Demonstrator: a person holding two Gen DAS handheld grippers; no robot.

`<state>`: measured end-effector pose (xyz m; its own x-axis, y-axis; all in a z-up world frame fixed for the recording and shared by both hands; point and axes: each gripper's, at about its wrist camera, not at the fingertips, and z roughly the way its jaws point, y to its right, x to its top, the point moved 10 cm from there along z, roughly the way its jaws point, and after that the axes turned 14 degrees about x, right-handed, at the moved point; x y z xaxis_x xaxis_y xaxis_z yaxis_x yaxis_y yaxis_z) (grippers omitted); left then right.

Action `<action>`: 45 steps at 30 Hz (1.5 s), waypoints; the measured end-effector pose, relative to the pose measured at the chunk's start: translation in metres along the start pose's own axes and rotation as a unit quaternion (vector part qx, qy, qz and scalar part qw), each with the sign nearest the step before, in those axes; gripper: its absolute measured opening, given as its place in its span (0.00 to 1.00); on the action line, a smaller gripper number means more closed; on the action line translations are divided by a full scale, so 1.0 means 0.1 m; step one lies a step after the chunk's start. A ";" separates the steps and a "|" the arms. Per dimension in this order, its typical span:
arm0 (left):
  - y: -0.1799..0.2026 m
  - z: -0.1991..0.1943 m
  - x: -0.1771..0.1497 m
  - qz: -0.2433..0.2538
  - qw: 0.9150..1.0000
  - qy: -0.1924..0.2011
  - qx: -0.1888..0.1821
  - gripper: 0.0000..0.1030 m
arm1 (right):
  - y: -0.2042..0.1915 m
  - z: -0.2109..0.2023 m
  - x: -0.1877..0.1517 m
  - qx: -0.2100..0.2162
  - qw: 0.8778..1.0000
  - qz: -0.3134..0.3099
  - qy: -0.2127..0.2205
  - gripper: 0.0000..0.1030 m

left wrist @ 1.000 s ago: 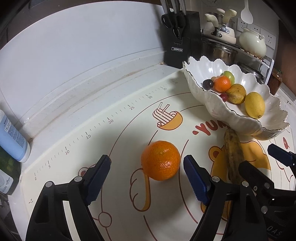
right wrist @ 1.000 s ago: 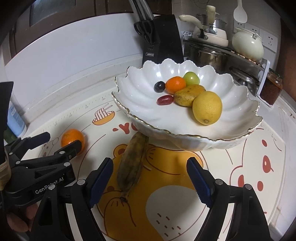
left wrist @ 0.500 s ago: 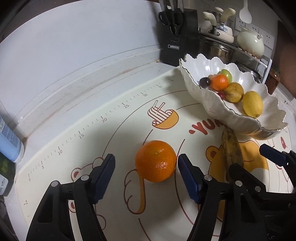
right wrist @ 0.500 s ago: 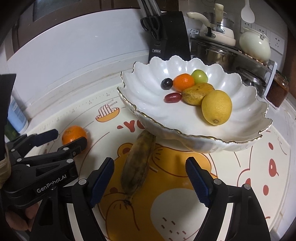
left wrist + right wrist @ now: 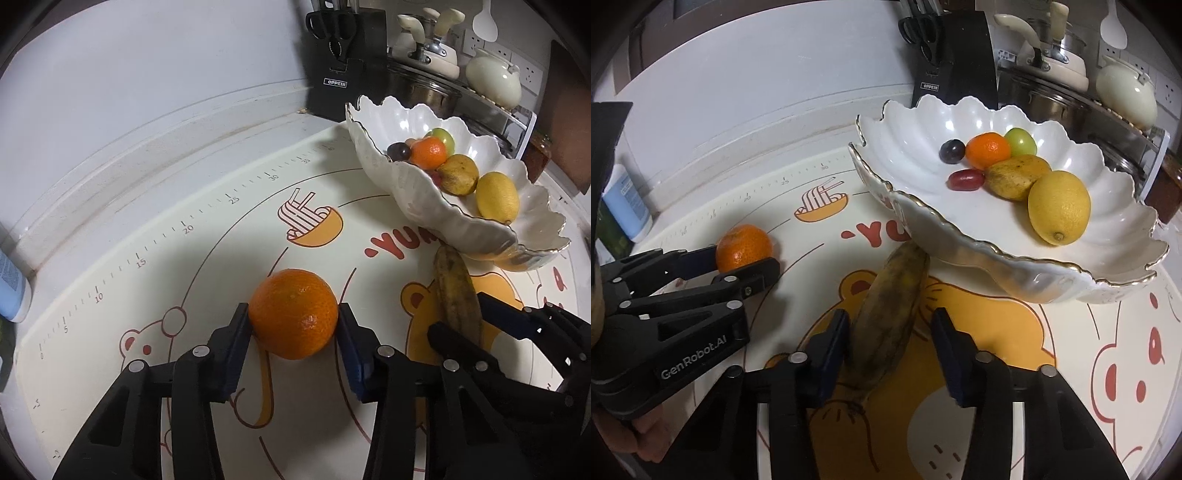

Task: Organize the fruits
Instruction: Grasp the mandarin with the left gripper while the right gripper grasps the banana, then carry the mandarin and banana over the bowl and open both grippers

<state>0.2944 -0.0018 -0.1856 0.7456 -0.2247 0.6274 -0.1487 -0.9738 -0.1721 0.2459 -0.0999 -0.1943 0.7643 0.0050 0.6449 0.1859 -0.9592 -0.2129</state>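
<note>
Fruits are partly sorted. The left hand-held gripper (image 5: 294, 330) has just been closing on the loose orange (image 5: 293, 313), and its blue pads now press both sides of it as it sits on the printed mat (image 5: 207, 236) on the bench. The right hand-held gripper (image 5: 889, 341) has likewise been closing around the browned banana (image 5: 891, 317); its left pad touches the peel, but a gap shows at the right pad, so this grip does not look finished. Beyond them, the scalloped white bowl (image 5: 1027, 273) already holds a lemon (image 5: 1059, 207), a small orange, a green fruit and several others. Lifting both pieces into that bowl remains.
</note>
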 end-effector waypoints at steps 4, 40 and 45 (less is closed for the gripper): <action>0.00 -0.01 0.00 -0.002 1.000 0.001 0.003 0.43 | -0.02 -0.02 0.00 0.008 1.000 -0.005 0.002 0.34; 0.27 -0.84 -0.16 -0.025 0.998 0.035 0.043 0.42 | 0.24 -0.82 -0.14 0.029 0.998 0.009 0.047 0.31; 0.39 -0.99 -0.14 -0.020 0.998 0.044 0.036 0.42 | 0.31 -0.99 -0.17 0.033 0.998 0.012 0.056 0.31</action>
<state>0.2138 -0.0405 -0.1258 0.6889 -0.1909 0.6993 -0.0702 -0.9777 -0.1978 0.1772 -0.1578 -0.1393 0.6958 -0.0536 0.7163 0.2110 -0.9380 -0.2751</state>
